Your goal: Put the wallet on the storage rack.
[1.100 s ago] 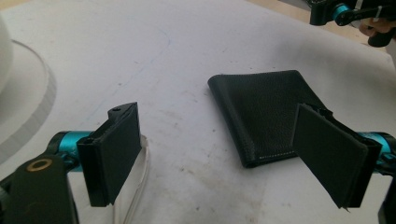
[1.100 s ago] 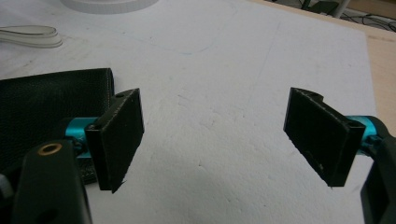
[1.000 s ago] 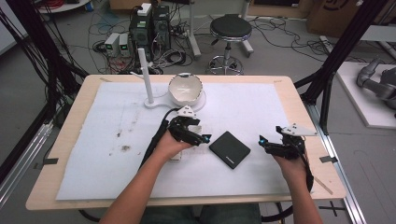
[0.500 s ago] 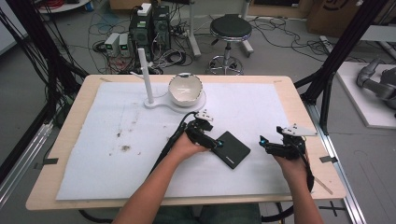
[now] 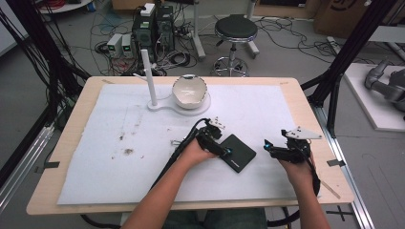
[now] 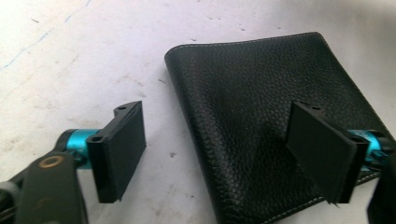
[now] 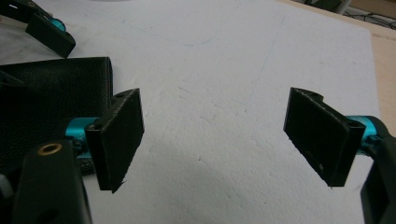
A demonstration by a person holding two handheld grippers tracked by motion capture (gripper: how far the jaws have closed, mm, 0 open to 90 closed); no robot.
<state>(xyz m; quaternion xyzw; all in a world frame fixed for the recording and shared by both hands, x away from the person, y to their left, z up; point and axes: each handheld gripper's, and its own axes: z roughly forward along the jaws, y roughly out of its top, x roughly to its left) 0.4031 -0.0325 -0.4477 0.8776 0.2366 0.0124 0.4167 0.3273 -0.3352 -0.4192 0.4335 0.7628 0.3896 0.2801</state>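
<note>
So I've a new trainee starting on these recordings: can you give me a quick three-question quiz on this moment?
1. True or false: the left claw already lifts the black wallet off the table.
2. Which item stands nearest the white post? A) white bowl B) black wallet C) right claw
3. Fill in: one jaw of the left claw sits over the wallet, the other over the white ____.

Key:
1. False: the wallet lies flat, jaws apart, though they have just been closing.
2. A
3. sheet
</note>
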